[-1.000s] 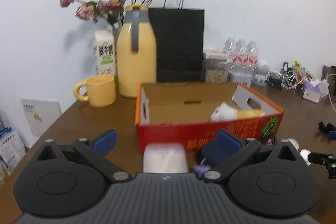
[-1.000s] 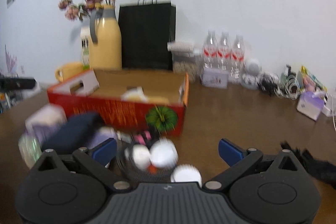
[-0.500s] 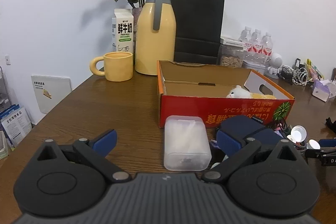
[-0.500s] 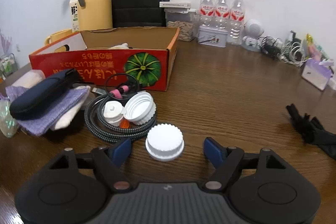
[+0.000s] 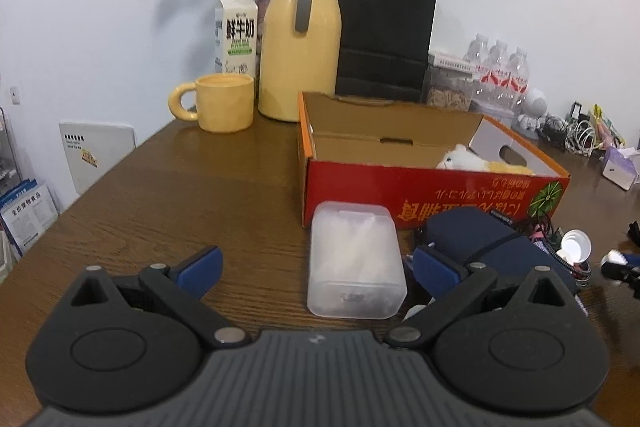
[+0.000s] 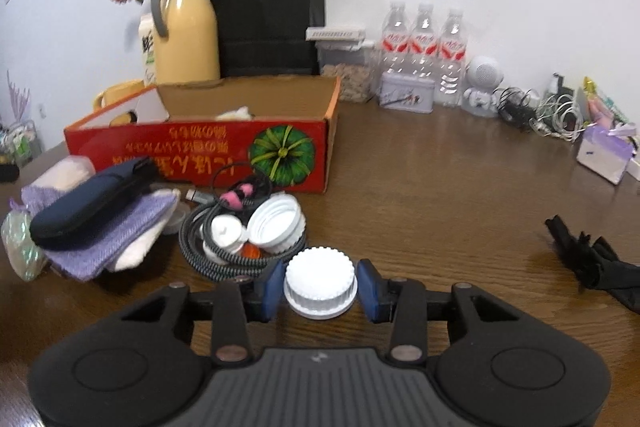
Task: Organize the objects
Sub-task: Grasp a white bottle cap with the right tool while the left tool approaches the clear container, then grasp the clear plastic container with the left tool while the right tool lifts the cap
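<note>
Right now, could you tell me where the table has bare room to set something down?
Bare wood lies left of the red box, in front of the yellow mug, and right of the box toward the black cloth. It is crowded around the coiled cable and purple cloth.

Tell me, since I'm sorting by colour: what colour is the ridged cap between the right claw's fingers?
White; the ridged cap shows best in the right wrist view.

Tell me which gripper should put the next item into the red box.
Right, probably. The right gripper is closing around the white ribbed cap, already between its pads. The left gripper stands open, the clear plastic container off-centre between its fingers.
</note>
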